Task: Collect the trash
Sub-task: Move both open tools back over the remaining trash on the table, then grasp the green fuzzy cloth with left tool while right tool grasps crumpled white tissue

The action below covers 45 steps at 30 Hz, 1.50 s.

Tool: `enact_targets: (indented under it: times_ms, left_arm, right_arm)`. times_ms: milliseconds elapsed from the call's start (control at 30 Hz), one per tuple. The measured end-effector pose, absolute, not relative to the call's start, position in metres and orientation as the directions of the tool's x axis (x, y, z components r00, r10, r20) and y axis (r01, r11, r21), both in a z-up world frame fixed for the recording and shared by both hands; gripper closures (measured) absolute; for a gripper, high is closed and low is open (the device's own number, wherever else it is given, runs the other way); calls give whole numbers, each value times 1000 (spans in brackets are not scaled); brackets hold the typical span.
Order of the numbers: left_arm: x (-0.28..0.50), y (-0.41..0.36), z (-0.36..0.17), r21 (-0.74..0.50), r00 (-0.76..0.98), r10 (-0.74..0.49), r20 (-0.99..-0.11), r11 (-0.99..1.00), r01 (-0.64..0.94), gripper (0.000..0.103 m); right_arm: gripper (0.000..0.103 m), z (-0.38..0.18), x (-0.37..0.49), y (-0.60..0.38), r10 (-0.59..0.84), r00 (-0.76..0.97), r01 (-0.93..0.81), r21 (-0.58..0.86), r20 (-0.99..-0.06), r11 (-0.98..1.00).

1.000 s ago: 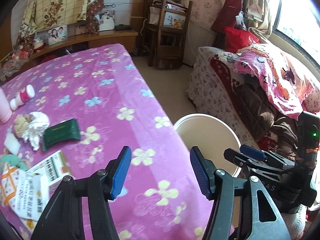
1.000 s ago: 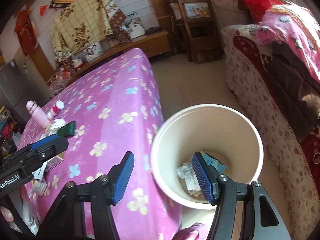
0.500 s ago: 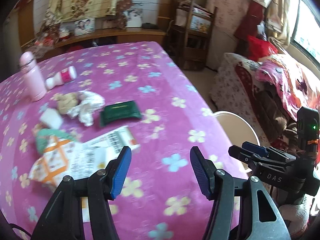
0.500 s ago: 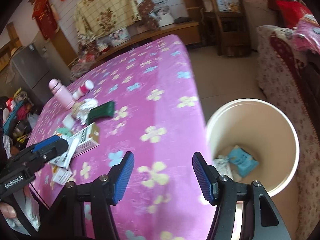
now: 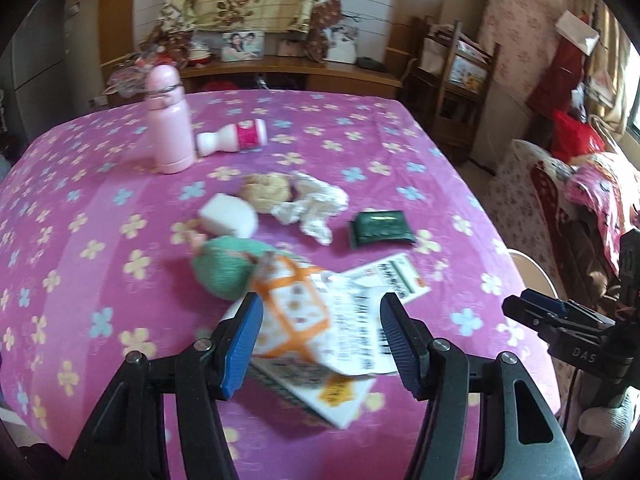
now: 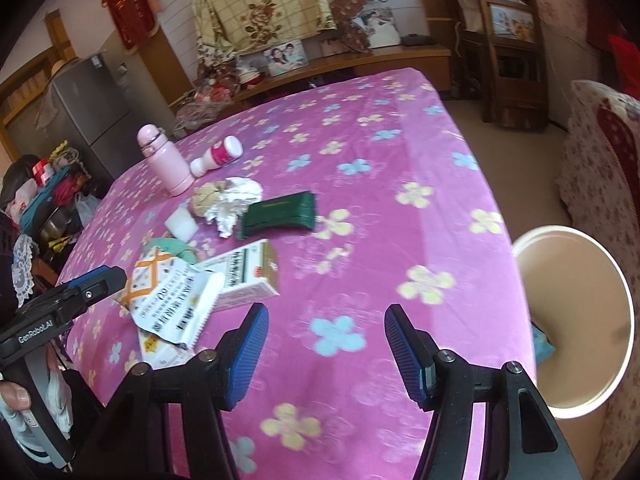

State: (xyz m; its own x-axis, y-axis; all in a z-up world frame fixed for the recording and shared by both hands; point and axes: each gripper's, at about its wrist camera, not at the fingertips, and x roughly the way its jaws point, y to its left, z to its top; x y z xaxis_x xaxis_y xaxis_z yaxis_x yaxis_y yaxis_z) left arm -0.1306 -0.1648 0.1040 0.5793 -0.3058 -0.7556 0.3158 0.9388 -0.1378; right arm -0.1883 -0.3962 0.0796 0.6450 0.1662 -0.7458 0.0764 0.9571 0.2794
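Observation:
Trash lies on the purple flowered tablecloth (image 5: 100,220): a dark green packet (image 5: 380,227) (image 6: 280,215), crumpled white tissue (image 5: 312,206) (image 6: 234,200), a white block (image 5: 228,216), a green wad (image 5: 224,270), an orange-patterned wrapper (image 5: 294,312) and a white box (image 6: 244,276) with printed paper (image 6: 176,308). My left gripper (image 5: 322,338) hovers open just above the wrapper and paper, holding nothing. My right gripper (image 6: 324,350) is open over bare cloth, right of the paper pile. The cream trash bin (image 6: 576,320) stands on the floor off the table's right edge.
A pink bottle (image 5: 166,120) stands at the back of the table beside a lying white-and-pink bottle (image 5: 236,140). A floral sofa (image 5: 560,208) is at the right, a wooden chair (image 6: 508,40) and shelf behind. A gloved hand (image 5: 604,432) holds the right gripper.
Both grippers swung left from over the bin to over the table. The trash pile now lies under the left gripper. The bin slid to the right edge of both views.

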Motion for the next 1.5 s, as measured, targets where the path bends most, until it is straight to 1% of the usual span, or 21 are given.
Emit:
enact_targets:
  times_ms: [333,600,800,900,1133,1233,1500]
  left_arm:
    - [-113,-118,99,-138,592,-258,-764,961,240,41]
    - [-88,-84,88,-181,557,-255,-790,966,187,41]
    - [-65,-77,72,-243,505,-291,-813,957,161,41]
    - [-53,-76,63,-285,476,-319,-819,948,144,40]
    - [-29,-80,43,-391,437,-391,-810,916,95,40]
    - [-23,-84,38,-414,443,-407,-799,906,86,33]
    - [-12,-94,24,-447,415,-438,-797,891,81,33]
  right_arm:
    - [39,82,-156,-352,211,625,6,274,-752,962]
    - [38,85,-116,-327,245,608,-51,270,-755,961]
    - [37,81,-73,-311,277,576,-97,273,-769,957]
    - [35,78,-47,-300,279,561,-131,249,-780,960]
    - [34,63,-2,-284,249,537,-183,176,-806,967]
    - [34,53,16,-283,224,529,-180,149,-818,972]
    - [35,29,42,-275,204,499,-190,124,-842,974]
